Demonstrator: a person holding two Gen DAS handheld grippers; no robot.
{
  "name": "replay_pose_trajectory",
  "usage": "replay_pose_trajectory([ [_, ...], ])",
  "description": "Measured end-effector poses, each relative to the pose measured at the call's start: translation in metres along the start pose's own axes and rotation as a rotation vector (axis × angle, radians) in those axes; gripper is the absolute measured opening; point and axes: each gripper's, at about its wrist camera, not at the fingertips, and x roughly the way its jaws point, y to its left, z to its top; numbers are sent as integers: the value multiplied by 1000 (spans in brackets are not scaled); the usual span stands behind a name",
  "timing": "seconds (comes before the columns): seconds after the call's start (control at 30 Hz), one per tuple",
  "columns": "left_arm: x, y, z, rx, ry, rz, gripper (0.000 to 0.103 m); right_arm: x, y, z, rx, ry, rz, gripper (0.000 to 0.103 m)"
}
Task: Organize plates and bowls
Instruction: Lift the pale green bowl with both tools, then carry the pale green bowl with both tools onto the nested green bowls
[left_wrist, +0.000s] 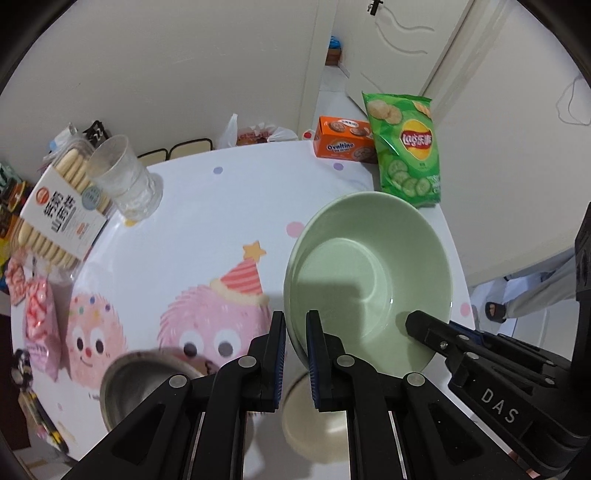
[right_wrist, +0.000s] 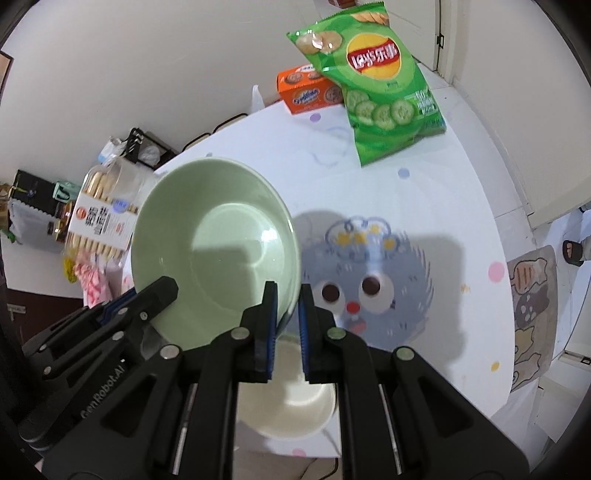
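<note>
Left gripper (left_wrist: 295, 325): jaws nearly closed, pinching the near-left rim of the green bowl (left_wrist: 369, 273); the rim sits between the two blue-padded fingers.
Right gripper (right_wrist: 287, 299): jaws nearly closed on the opposite rim of the same green bowl (right_wrist: 218, 258); its black body also shows at the lower right of the left wrist view (left_wrist: 480, 365).
Green bowl: held by both grippers at once, tilted, raised clear of the bench (left_wrist: 207, 206), empty and glossy inside.
Cream bowl (right_wrist: 288, 410): directly below the jaws, resting on the bench, empty, blurred.
Steel bowl (left_wrist: 140, 384): on the bench just left of the left gripper's fingers, over the pink cartoon print; blurred.
Bench: round, covered with a white cloth printed with pink and blue furry characters and coloured dots.
Glass tumbler (left_wrist: 123, 177): upright at the far left of the bench, beside a clear box of finger biscuits (left_wrist: 62, 210).
Pink sweet packets (left_wrist: 37, 314): at the left edge of the bench.
Green Lay's crisp bag (left_wrist: 406, 147): at the far right edge, leaning against an orange Ovaltine biscuit box (left_wrist: 343, 142).
Person: a sandalled foot (left_wrist: 495, 312) and trouser leg on the floor at the right.
</note>
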Motion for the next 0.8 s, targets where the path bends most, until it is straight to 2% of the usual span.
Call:
replay_pose_trajectory([
  [0.27,-10,-5,-33,-13,-5,3,10,-13,-3,-30,-43,6,5,14],
  [0.8,9,-4,-91,-73,94,-19,11,-1,-12,-77,-121,106,-19,15],
])
